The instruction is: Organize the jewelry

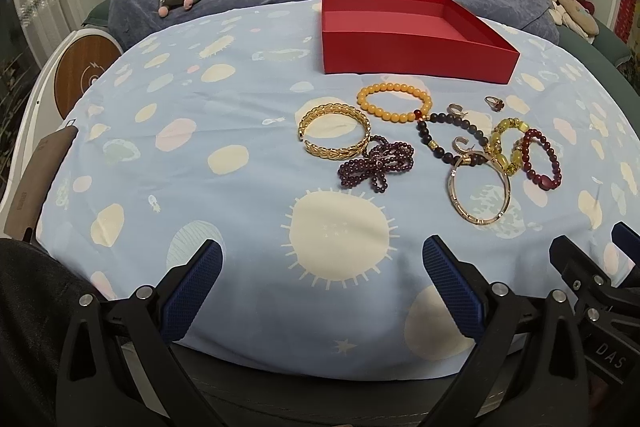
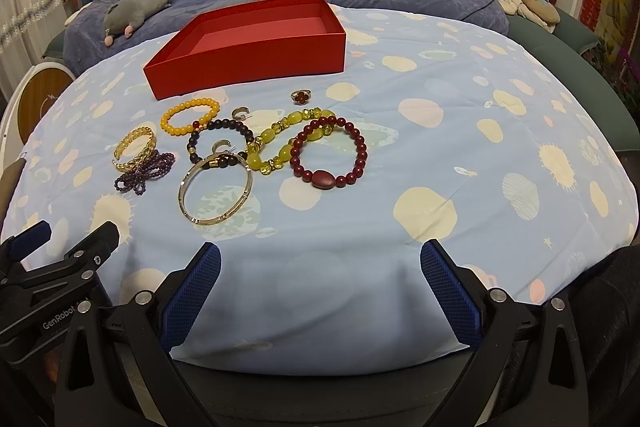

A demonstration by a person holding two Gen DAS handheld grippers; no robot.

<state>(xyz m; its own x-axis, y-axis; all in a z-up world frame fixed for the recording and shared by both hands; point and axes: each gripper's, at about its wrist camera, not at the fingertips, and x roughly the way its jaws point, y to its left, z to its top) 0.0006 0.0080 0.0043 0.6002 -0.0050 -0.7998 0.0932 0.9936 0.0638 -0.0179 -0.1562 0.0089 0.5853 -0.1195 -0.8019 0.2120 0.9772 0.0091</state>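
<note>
Blue star-patterned bedding [image 1: 200, 131] carried everything — bracelets [image 2: 224, 151] and a ring [image 2: 300, 96] lay loose mid-sheet, before the empty red box [image 2: 256, 39] toward the far edge. Nothing was yet begun: both the left gripper [image 1: 322, 291] and right gripper [image 2: 320, 289] were held spread, empty, at the near edge. A reach and pinch on one piece was judged next.

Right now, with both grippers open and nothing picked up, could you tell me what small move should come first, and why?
Probably ease the right gripper forward toward the dark red bead bracelet. It lies at the right edge of the cluster with bare cloth around most of it, while the thin gold bangle overlaps the dark bead bracelet. The red box holds nothing yet.
</note>
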